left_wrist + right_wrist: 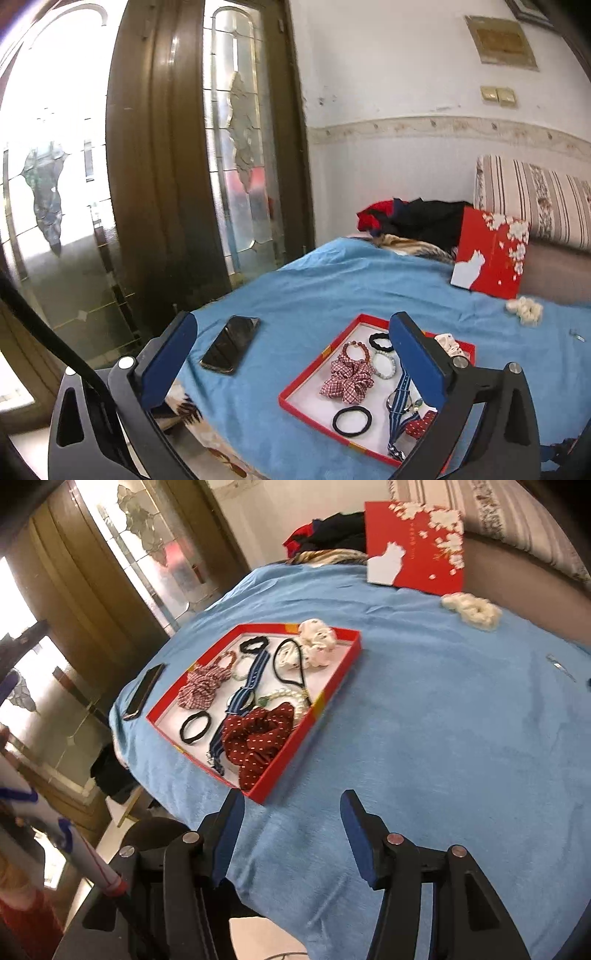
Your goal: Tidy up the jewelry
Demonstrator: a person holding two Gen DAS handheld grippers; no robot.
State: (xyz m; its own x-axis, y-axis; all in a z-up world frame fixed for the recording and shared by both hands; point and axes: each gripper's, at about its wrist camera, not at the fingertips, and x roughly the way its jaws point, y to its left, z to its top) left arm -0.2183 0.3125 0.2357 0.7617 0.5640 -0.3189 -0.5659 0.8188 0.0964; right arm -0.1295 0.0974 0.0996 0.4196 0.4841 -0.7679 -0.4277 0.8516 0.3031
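A shallow red tray sits on my blue bedspread, toward its window-side edge, crowded with hair ties and jewelry: a plaid scrunchie, a dark red dotted scrunchie, a black elastic, a striped blue strap, a thin black loop, beaded bracelets and a white patterned scrunchie draped over the far rim. Outside the tray, a cream scrunchie lies near the far edge, beside the red lid propped upright against the striped headboard. A dark phone rests just beside the tray. My left tongs gape at full width above the tray, gripping nothing; my right tongs stand half open over bare bedspread, also empty. Glass-paned doors with brown frames fill the room's left side.
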